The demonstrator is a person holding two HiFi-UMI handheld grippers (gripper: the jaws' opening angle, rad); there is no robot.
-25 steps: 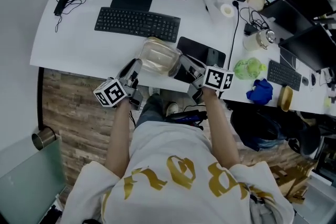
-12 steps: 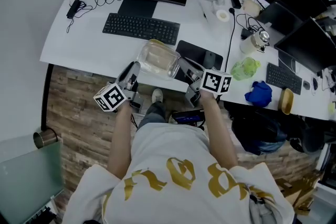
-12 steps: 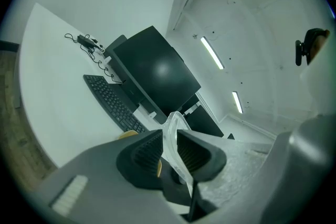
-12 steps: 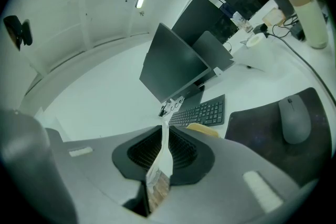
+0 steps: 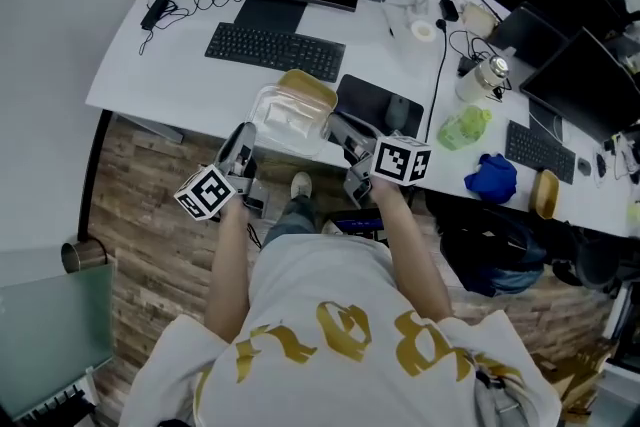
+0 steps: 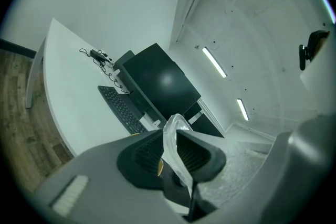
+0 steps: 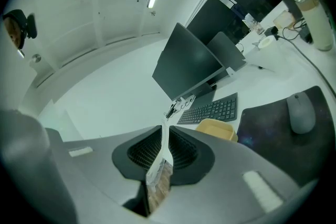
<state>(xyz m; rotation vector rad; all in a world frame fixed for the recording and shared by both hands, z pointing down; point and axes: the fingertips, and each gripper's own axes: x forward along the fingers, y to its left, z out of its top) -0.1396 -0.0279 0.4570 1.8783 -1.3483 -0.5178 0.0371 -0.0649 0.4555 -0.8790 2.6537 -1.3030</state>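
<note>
Overhead: spans a clear thin plastic bag (image 5: 285, 120) between left gripper (image 5: 243, 137) and right gripper (image 5: 340, 127), above the white table's (image 5: 150, 75) near edge. Left gripper view: clamps one rim, jaws closed on crumpled film. Right gripper view: pinches the opposite rim likewise. Probably handles light, limp, slippery; best taken by the rims, gently.

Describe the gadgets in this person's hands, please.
Both the left gripper and right gripper are grey bodies with black ribbed pads, each carrying a white cube printed with black square markers. The person wears a white short-sleeved T-shirt with gold print.
</note>
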